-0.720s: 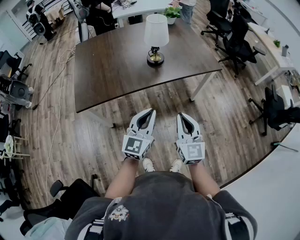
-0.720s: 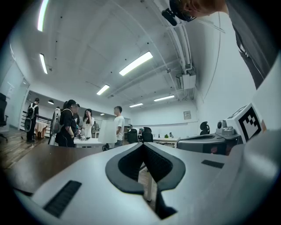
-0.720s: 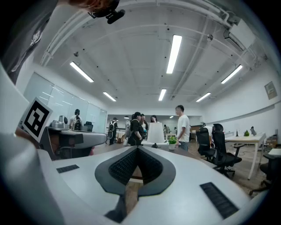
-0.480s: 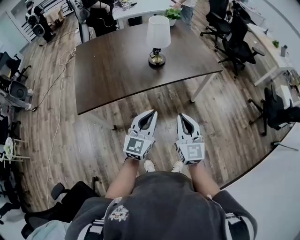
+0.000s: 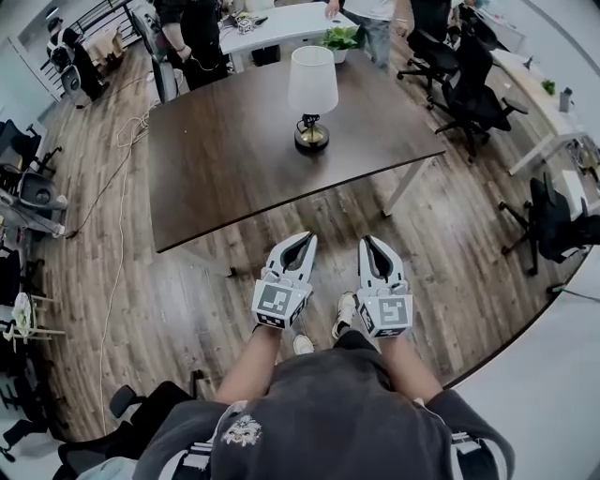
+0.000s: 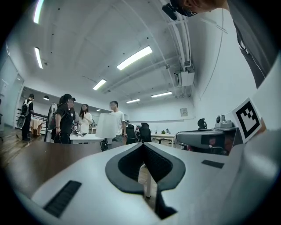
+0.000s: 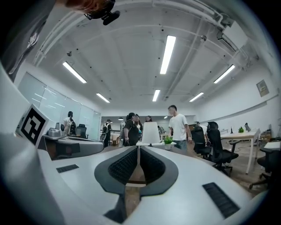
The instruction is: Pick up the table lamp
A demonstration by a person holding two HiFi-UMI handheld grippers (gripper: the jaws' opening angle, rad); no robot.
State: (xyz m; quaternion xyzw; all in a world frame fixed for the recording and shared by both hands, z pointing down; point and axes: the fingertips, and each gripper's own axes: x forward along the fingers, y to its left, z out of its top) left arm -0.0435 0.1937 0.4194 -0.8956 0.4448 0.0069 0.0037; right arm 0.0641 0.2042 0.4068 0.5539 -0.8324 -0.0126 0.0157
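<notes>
The table lamp [image 5: 312,82], with a white shade and a dark, brass-coloured base, stands upright near the far edge of the dark wooden table [image 5: 234,155]. It also shows far off in the left gripper view, lamp [image 6: 105,125], and in the right gripper view, lamp [image 7: 150,132]. My left gripper [image 5: 309,237] and right gripper [image 5: 367,240] are held side by side over the floor, short of the table's near edge. Both point level toward the table. Each pair of jaws is shut with nothing between them, seen at the left gripper [image 6: 142,144] and right gripper [image 7: 138,147].
Black office chairs [image 5: 469,75] stand right of the table, another chair [image 5: 553,220] nearer me. Behind the table is a white desk [image 5: 281,19] with a potted plant [image 5: 342,37] and several people beside it. A cable [image 5: 117,216] runs along the floor on the left.
The person has stepped toward the table, one foot now forward. Both grippers have shifted slightly right and nearer the table edge, still shut. The lamp has not moved.
</notes>
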